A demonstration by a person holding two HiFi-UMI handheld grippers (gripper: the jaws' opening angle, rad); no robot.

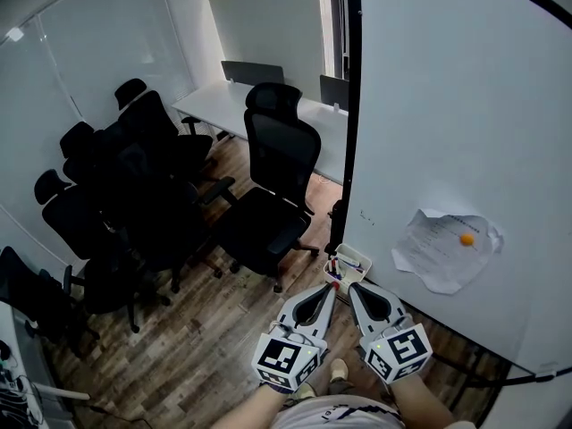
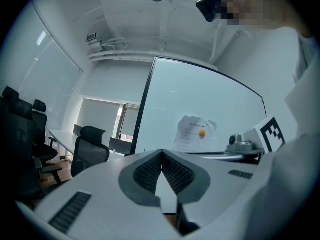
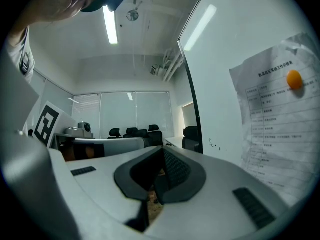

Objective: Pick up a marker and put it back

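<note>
A small white marker holder [image 1: 351, 257] hangs at the whiteboard's lower left edge, with several markers [image 1: 333, 268] standing in it, red and dark caps showing. My left gripper [image 1: 332, 287] and right gripper [image 1: 350, 286] are side by side just below the holder, tips pointing up at it. Both are shut with nothing between the jaws. The left gripper view shows its pads [image 2: 172, 170] meeting at the tip [image 2: 162, 152]. In the right gripper view the jaws [image 3: 163, 149] are likewise pressed together. Neither gripper view shows the markers.
The whiteboard [image 1: 447, 105] fills the right side, and a crumpled paper sheet [image 1: 442, 253] is pinned on it by an orange magnet [image 1: 466, 239]. Several black office chairs [image 1: 268, 195] crowd the wooden floor at left, beside a white desk [image 1: 223, 105].
</note>
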